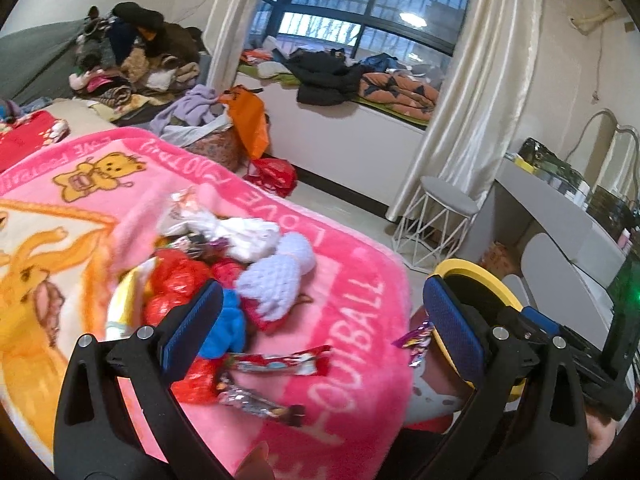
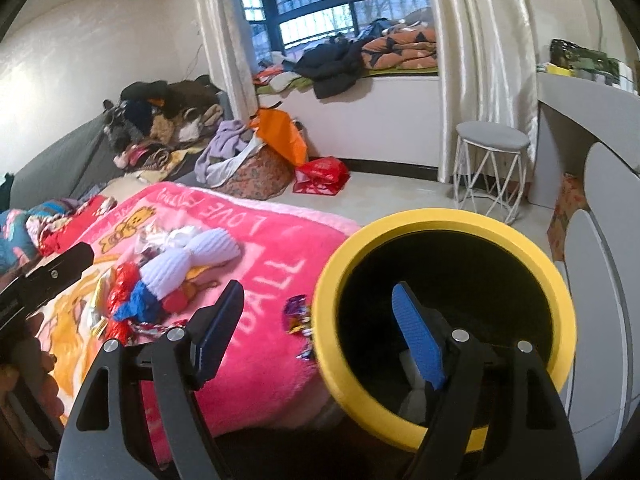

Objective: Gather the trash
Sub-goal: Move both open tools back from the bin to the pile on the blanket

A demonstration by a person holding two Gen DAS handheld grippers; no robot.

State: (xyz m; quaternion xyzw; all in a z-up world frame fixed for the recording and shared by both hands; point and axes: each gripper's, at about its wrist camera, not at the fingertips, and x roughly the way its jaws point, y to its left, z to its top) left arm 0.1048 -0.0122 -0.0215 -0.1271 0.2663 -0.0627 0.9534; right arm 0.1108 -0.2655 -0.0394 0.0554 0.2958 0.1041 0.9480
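Note:
A pile of wrappers and crumpled trash (image 1: 192,276) lies on the pink blanket (image 1: 352,304), with a red candy wrapper (image 1: 280,362) and a silver wrapper (image 1: 260,402) nearer me. My left gripper (image 1: 320,328) is open and empty above them. A purple wrapper (image 2: 298,314) lies at the blanket's edge beside the yellow-rimmed black bin (image 2: 440,224). My right gripper (image 2: 316,328) stands wide over the bin's rim, one finger (image 2: 418,336) inside the bin and the other finger (image 2: 218,328) outside. White trash (image 2: 414,396) lies in the bin.
A white knitted toy (image 1: 280,276) lies in the pile. A wire-legged stool (image 2: 490,168), a grey desk (image 2: 584,128), a laundry basket (image 2: 256,172) and a red bag (image 2: 320,176) stand on the floor beyond the bed.

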